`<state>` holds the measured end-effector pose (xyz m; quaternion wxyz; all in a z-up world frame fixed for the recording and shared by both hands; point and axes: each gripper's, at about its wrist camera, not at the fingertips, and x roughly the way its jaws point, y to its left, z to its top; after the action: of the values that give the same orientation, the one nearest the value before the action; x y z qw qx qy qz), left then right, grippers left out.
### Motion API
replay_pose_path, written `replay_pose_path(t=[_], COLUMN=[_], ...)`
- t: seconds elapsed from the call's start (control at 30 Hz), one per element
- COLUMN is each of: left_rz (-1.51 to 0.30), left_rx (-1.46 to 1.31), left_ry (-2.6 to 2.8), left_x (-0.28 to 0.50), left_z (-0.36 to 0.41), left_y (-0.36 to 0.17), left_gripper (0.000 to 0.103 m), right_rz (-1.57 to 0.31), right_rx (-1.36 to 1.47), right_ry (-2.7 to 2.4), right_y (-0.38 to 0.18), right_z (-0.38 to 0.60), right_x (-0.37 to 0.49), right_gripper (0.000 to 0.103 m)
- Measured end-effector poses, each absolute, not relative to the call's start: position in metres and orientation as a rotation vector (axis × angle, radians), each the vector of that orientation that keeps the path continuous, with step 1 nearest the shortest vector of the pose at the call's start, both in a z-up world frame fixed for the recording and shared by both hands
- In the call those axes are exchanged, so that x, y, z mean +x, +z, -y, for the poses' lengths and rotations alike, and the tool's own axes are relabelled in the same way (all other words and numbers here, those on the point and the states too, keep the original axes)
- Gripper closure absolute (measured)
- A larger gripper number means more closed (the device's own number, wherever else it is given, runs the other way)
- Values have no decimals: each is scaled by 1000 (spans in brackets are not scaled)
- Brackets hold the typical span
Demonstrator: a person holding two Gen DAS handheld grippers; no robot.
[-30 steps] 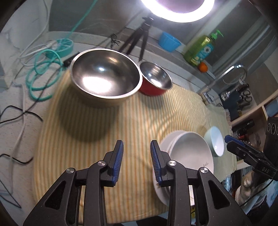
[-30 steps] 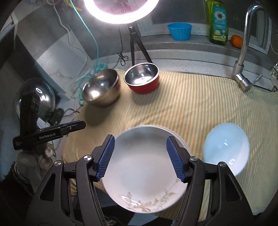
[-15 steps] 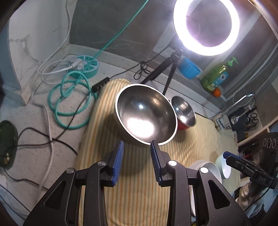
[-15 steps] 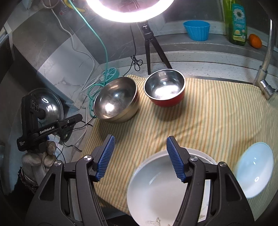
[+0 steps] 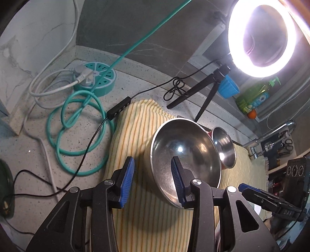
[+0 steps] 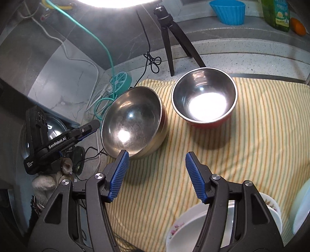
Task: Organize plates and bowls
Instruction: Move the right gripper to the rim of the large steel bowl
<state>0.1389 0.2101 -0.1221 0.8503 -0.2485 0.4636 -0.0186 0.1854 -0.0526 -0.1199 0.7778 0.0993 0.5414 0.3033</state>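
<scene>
A large steel bowl [image 5: 186, 155] [image 6: 133, 122] sits on the striped cloth [image 6: 251, 147]. A smaller red bowl with a steel inside [image 6: 204, 100] [image 5: 224, 149] stands just right of it. My left gripper [image 5: 153, 181] is open, its jaws astride the large bowl's near-left rim, not touching it. My right gripper [image 6: 157, 174] is open and empty above the cloth, in front of both bowls. Stacked white plates [image 6: 195, 228] lie under its right finger. A pale blue bowl [image 6: 302, 207] shows at the right edge.
A ring light [image 5: 261, 36] on a black tripod [image 6: 172, 36] stands behind the bowls. Teal cable coils [image 5: 77, 124] and a power hub [image 5: 96, 77] lie on the counter left of the cloth. A faucet [image 5: 271, 135], soap bottle [image 6: 277, 13] and blue cup [image 6: 228, 10] are at the back.
Both grippers have moved left and toward the steel bowls. The white plates slid from between the right jaws to the frame's bottom. The left jaws now straddle the large bowl's rim.
</scene>
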Motion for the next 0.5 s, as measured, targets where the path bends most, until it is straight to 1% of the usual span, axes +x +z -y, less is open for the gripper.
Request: replay_pose_path(t=[0.17, 0.27, 0.4, 0.5], left_rz=[-995, -1003, -1016, -1016], left_rx=[-554, -561, -570, -568], left_ry=[-54, -61, -69, -74], left_x=[147, 149, 151, 152], left_z=[-214, -214, -214, -213], left_y=[-132, -136, -142, -143], left_gripper=[65, 66, 69, 76], right_rz=[-1202, -1222, -1238, -1244], right_rx=[288, 299, 289, 255], right_ry=[644, 642, 644, 644], right_y=[-131, -138, -144, -146], right_z=[48, 41, 31, 21], right_x=[201, 209, 215, 218], right_gripper=[45, 52, 58, 63])
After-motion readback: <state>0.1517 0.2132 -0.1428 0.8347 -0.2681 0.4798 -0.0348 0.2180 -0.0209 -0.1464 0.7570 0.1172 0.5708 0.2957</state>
